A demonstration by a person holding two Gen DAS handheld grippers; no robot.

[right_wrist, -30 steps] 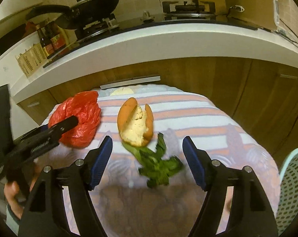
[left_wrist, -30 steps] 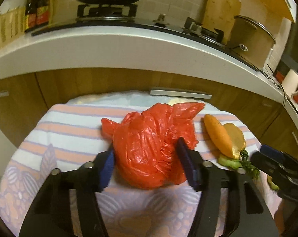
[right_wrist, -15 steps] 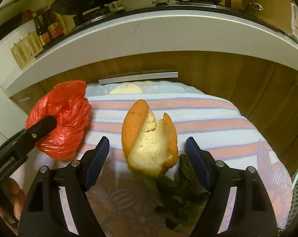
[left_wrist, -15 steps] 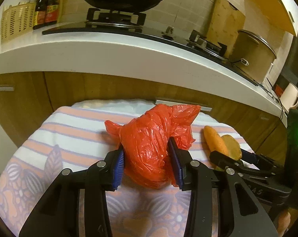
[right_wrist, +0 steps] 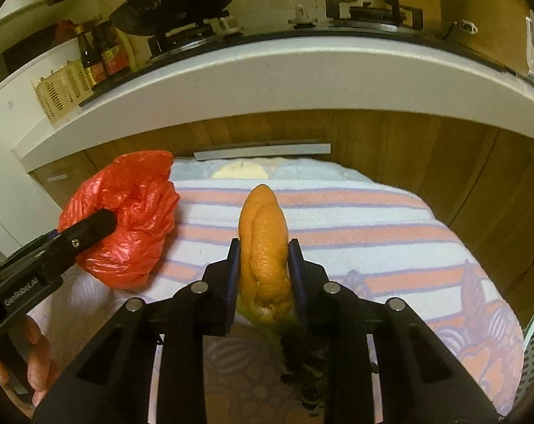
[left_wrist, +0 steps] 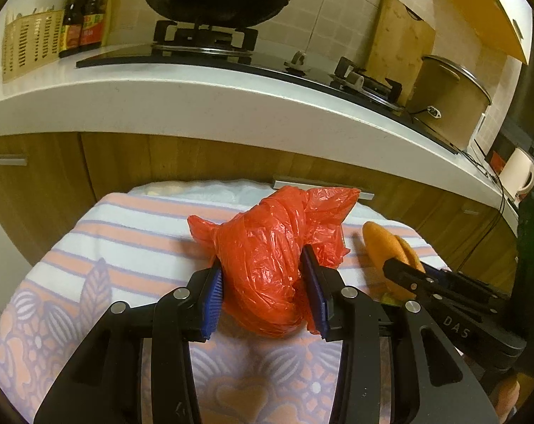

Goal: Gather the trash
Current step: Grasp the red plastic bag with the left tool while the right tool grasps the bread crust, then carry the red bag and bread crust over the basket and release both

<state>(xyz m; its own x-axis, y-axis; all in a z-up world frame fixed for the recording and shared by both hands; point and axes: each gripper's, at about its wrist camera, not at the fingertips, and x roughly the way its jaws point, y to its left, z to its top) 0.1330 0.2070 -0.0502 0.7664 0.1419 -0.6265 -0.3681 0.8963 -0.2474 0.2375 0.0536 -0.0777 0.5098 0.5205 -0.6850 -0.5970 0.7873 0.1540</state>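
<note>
My right tool (right_wrist: 263,265) is closing on the orange peel (right_wrist: 265,243), which stands between its pads, long axis pointing away from me, on the striped bench cloth (right_wrist: 355,219). To its left, my left tool (left_wrist: 263,289) is clamped on the red plastic bag (left_wrist: 267,258).

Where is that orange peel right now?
The orange peel sits on the striped towel, between the closing jaws of the right gripper, which squeeze it. The red plastic bag lies to its left, some green scraps just beneath it.
</note>
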